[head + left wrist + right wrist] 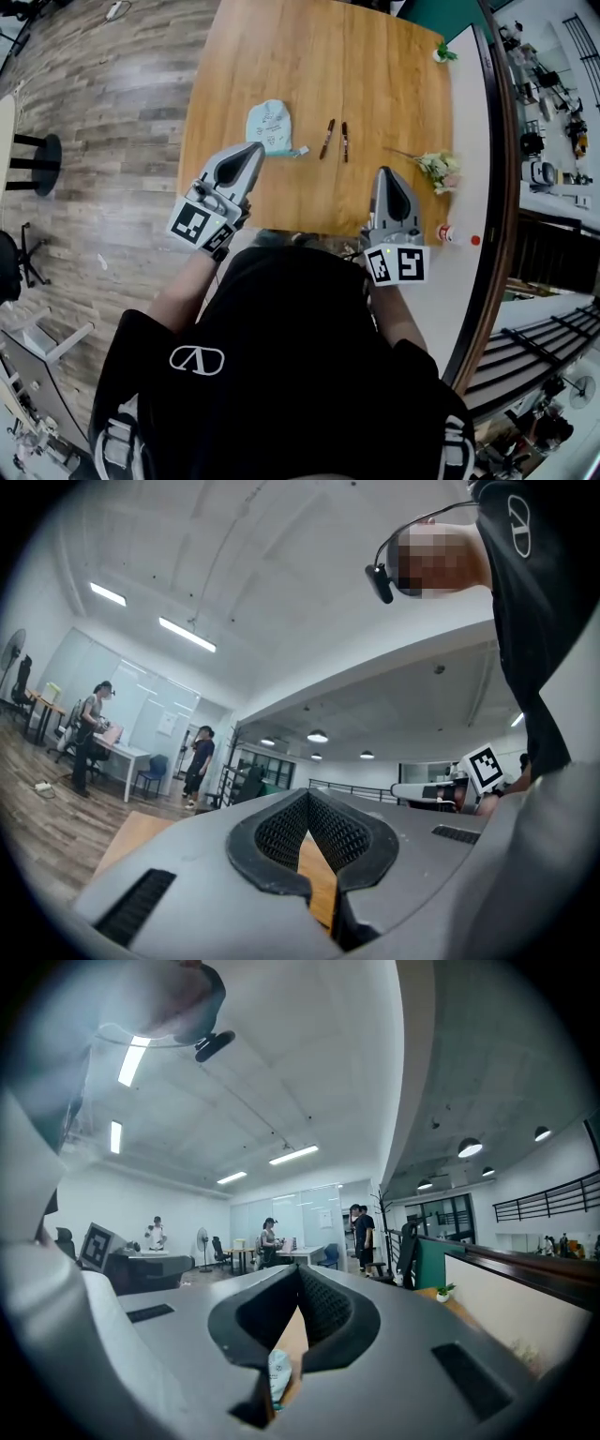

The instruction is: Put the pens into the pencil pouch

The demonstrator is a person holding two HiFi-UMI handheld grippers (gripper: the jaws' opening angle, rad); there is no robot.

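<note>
We are finding two slim dark-brown pens lying side by side, close but apart, on the light wooden table (375,75), a little above the centre of the head view: the left-hand pen (327,138) and the right-hand pen (344,142). Their long axes are running up and down the frame, with the left-hand pen leaning slightly. Just to their left, the pale blue-green fabric pencil pouch (270,124) is lying flat. We cannot tell whether its mouth is open.

We are holding both grippers lower in the frame, pointing up across the table. The left gripper (254,148) is sitting just under the pouch's lower edge, its jaws pressed together on nothing. The right gripper (384,172) is sitting below and to the right of the pens, its jaws likewise closed and empty. In the right gripper view the pouch (278,1372) is peeking through the slot between the jaws.

We are judging the right gripper to be the nearer one to the pens. It is pointing roughly along their length, so it will need to open and turn across a pen.
</note>
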